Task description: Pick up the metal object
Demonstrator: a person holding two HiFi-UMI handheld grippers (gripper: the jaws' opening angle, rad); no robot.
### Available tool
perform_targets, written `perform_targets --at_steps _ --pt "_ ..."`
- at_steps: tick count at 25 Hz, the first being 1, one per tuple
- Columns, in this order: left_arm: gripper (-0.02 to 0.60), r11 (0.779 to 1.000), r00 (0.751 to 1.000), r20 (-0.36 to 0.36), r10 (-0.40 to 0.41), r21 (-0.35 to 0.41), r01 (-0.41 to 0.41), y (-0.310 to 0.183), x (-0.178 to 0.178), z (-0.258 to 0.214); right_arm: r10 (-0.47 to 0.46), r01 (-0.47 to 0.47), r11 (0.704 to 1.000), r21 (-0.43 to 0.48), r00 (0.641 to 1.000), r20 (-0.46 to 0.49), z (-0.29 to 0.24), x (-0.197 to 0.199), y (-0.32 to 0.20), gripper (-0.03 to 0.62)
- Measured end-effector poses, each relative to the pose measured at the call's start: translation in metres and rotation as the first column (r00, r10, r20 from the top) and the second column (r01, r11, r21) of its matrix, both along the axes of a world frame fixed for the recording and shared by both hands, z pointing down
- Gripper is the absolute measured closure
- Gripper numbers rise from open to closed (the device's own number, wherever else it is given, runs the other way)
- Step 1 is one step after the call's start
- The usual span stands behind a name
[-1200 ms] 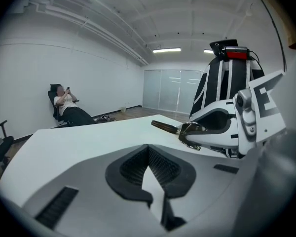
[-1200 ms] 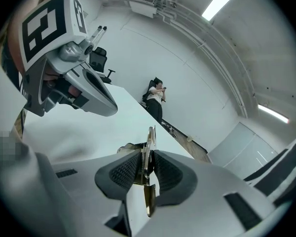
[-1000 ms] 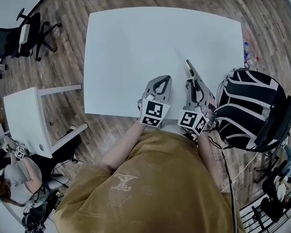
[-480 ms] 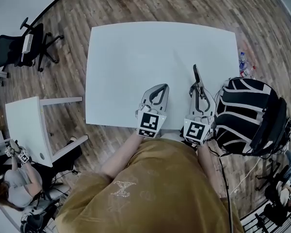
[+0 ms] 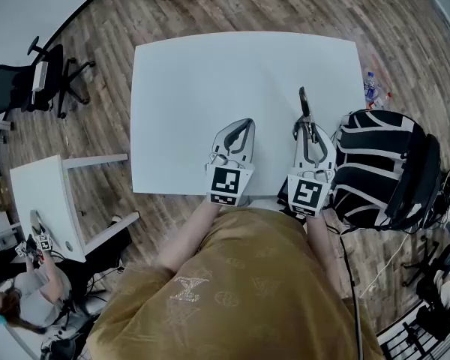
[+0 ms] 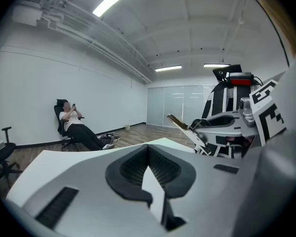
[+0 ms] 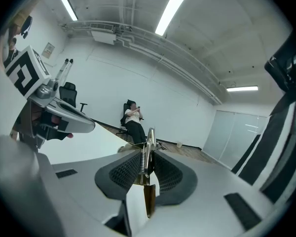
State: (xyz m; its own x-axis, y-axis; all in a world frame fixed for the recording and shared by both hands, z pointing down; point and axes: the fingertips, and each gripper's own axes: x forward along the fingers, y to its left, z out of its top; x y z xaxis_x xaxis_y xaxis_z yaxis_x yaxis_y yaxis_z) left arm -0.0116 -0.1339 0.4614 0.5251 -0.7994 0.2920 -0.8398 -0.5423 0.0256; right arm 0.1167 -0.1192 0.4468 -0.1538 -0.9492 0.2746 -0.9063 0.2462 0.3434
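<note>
I'm gripping the metal object (image 5: 303,100) edge-on between my right gripper's (image 5: 306,126) pads, holding it seemingly clear above the white table (image 5: 187,88), so the pickup is looking done. My left gripper (image 5: 242,126) is hanging closed and empty alongside.

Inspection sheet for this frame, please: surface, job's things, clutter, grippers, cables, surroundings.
Surface: white table, nothing resting on it.
Job's things: metal object, slim, with a spring, pointing away from the person.
Clutter: nothing seen on the table; a bottle lies on the floor beside it.
Grippers: left gripper shut and empty; right gripper shut on the metal object.
Cables: thin cable on the floor at the person's right.
Surroundings: wood floor, office chair, small white table, black-and-white striped object, seated person by the wall.
</note>
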Motion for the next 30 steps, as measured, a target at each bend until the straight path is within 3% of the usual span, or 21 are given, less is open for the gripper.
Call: perform_targets --at_steps 17,30 --pt "0.577 0.996 0.997 -0.062 -0.056 0.072 0.06 -0.009 -0.014 -0.043 0.069 -0.086 0.993 0.078 0.979 0.193 -0.046 0.036 0.001 0.502" --pt "0.575 0.991 0.995 -0.078 -0.067 0.113 0.075 -0.011 -0.02 -0.062 0.049 -0.079 0.989 0.122 0.971 0.233 -0.064 0.032 0.007 0.502"
